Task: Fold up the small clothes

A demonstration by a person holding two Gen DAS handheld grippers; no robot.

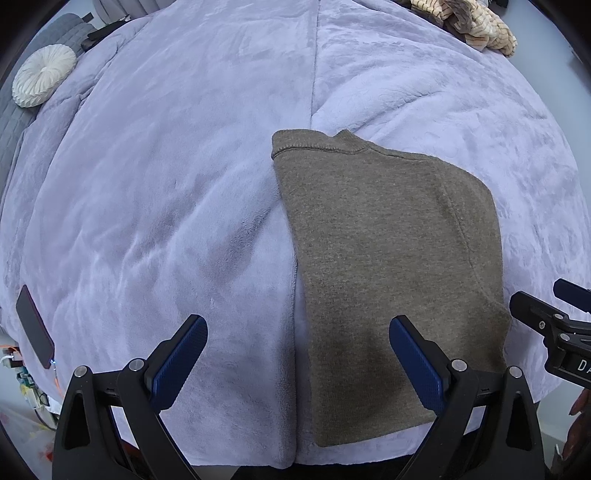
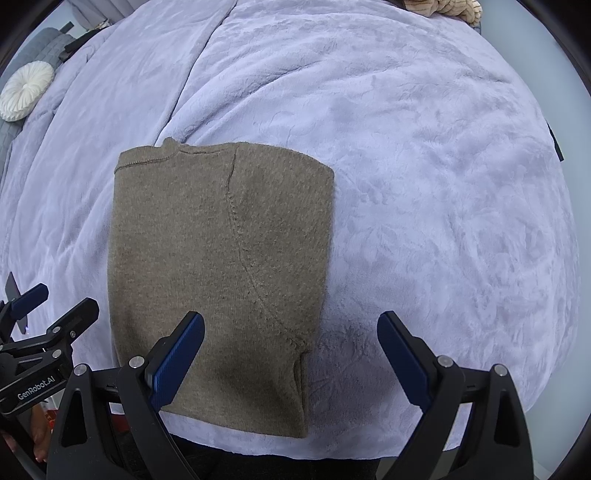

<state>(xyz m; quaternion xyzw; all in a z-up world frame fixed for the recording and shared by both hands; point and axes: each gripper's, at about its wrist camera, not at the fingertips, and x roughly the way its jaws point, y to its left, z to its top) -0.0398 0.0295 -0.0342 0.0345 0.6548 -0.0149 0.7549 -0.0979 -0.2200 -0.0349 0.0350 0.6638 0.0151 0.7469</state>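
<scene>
From my left wrist camera I see the left gripper [image 1: 297, 354] with its jaws spread wide apart and nothing between the blue pads [image 1: 181, 363]. Its right finger sits over the near part of the folded brown sweater [image 1: 388, 258], its left finger over bare bedding. The sweater lies flat on the lavender plush blanket [image 1: 166, 192] that covers the bed, folded into a tall rectangle with a stitched hem at its far end and a curved seam running down its right side. Its near edge lies close to the near edge of the bed.

From the right wrist camera the right gripper [image 2: 291, 358] also has its jaws wide apart, holding nothing. Its left finger is over the sweater's [image 2: 218, 266] near part and its right finger over the blanket [image 2: 424, 184] beside the garment (whether either gripper touches the fabric I cannot tell). Each gripper shows at the edge of the other's view: the right one [image 1: 554, 325] at the far right of my left camera, the left one [image 2: 37, 332] at the far left of my right camera.

Further out, a round white pleated cushion [image 1: 43, 75] sits at the far left of the bed against a grey quilted surface [image 1: 14, 122], a cream and brown knit heap [image 1: 469, 22] lies at the far right corner, and a dark phone [image 1: 35, 326] rests on the blanket near the left edge
</scene>
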